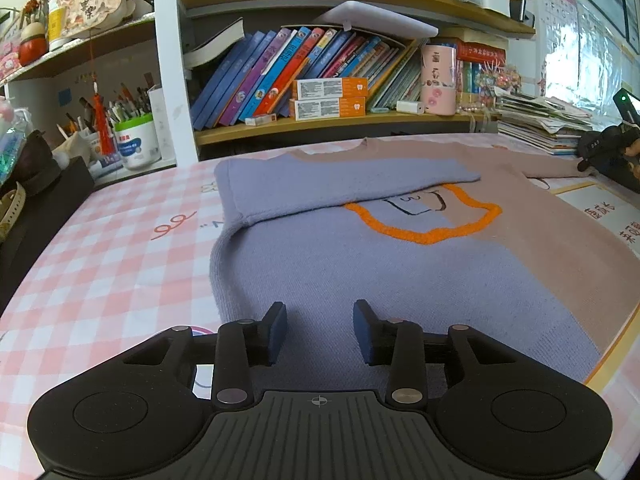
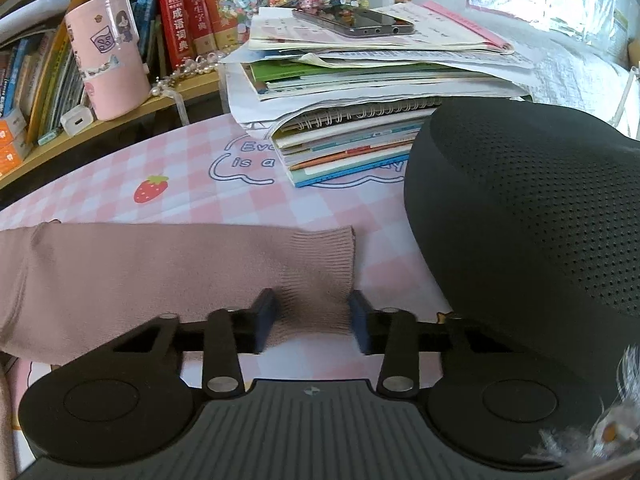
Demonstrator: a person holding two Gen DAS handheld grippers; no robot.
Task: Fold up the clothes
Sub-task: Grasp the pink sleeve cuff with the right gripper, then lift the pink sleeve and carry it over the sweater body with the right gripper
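Right gripper (image 2: 313,322) pinching cuff (image 2: 320,272), sweater (image 2: 100,280) cropped

Left black two-finger tongs (image 1: 320,330) tilted downward, blue-padded fingers (image 1: 277,332) apart with nothing pinched between them, right black two-finger tongs (image 2: 312,326) angled steeper down, blue pads pressed against the ribbed cuff of a dusty-pink knitted sleeve (image 2: 316,276)

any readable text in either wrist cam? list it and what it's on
"成语词典": spine of red book on the shelf.
"小学生字典": red spine beside it.
"Eve…", "is a": pink checked table mat, rest hidden by the book stack.
Orange boxes, other spines: too small.
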